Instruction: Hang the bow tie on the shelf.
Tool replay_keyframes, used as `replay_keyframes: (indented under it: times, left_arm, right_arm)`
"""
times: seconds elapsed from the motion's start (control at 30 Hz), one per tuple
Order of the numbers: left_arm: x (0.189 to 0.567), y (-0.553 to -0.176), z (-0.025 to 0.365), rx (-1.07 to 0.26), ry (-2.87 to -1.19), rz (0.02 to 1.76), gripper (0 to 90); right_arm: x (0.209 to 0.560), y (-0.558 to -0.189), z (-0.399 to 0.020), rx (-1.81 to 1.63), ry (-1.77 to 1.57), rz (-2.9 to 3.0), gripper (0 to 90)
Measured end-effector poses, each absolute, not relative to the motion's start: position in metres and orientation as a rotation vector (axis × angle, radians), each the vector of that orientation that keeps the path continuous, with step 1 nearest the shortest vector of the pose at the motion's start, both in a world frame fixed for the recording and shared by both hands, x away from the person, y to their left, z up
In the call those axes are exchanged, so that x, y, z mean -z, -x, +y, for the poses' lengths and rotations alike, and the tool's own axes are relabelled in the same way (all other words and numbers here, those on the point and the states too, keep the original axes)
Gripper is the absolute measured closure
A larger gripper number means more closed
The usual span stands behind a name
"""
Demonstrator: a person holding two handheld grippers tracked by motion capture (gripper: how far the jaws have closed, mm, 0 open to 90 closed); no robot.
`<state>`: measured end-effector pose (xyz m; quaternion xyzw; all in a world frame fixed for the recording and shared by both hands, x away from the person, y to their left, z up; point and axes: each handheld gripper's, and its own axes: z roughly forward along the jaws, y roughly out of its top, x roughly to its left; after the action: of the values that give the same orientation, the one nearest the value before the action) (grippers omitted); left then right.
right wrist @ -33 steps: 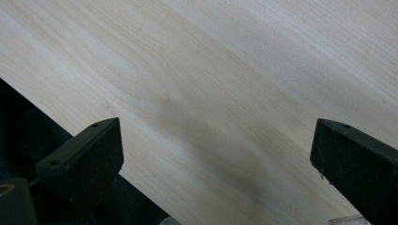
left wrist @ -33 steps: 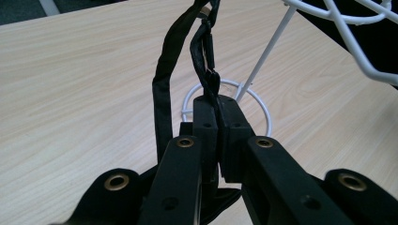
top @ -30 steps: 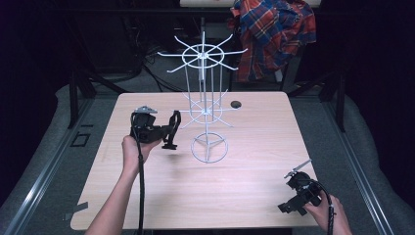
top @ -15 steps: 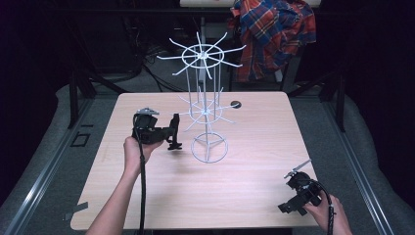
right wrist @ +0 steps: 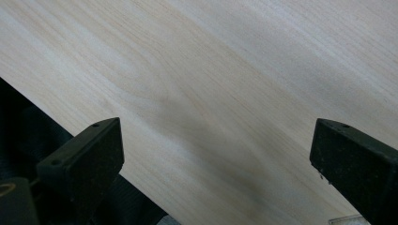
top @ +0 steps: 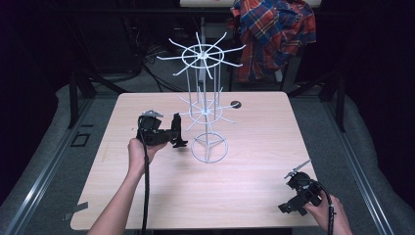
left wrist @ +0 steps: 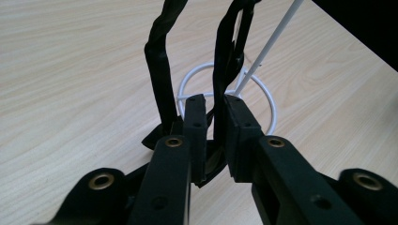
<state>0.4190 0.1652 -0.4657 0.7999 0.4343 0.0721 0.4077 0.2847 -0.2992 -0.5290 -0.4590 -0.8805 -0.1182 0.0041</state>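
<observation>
- Black strap loop standing upright on the table, just left of the white wire rack, foot of the loop down on the wood.
- Left gripper level with the tabletop, pointing at the rack's base ring, gripped in the left hand with the cable trailing back along the forearm.
- From the left gripper view: two black strips of the loop rising ahead of the left gripper, one strip passing outside a jaw, the other running down into the narrow slot between the two.
- Jaws just been easing apart, and only a sliver apart at that, with the strap between them; cannot tell whether the pads press on it or merely flank it.
- Base ring lying right behind the strap, a slim white rod slanting up out of it.
- Over at the near right corner: right gripper low above the table edge in the right hand, well apart from strap and rack.
- Right gripper view: right gripper spread wide, released, bare wood grain between the jaws.
- Farther back: small dark disc on the table beyond the rack, plaid shirt draped behind the far edge.
</observation>
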Motion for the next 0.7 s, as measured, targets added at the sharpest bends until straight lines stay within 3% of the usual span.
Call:
replay_keyframes:
  times: [0.1, 0.3, 0.5, 0.7]
  left_arm:
    - [0.465, -0.418, 0.166, -0.181, -2.012, 1.09, 70.4]
    - [0.46, -0.412, 0.169, -0.236, -2.001, 1.141, 39.8]
    - [0.454, -0.401, 0.176, -0.265, -2.025, 1.146, 25.4]
    - [0.453, -0.386, 0.185, -0.313, -2.057, 1.165, 16.6]
  right_arm:
    - [0.528, -0.285, -0.299, 0.357, 1.431, -2.762, 2.8]
    - [0.528, -0.284, -0.299, 0.375, 1.437, -2.751, 2.9]
    - [0.527, -0.284, -0.3, 0.378, 1.433, -2.768, 2.9]
    - [0.526, -0.284, -0.3, 0.371, 1.414, -2.783, 3.0]
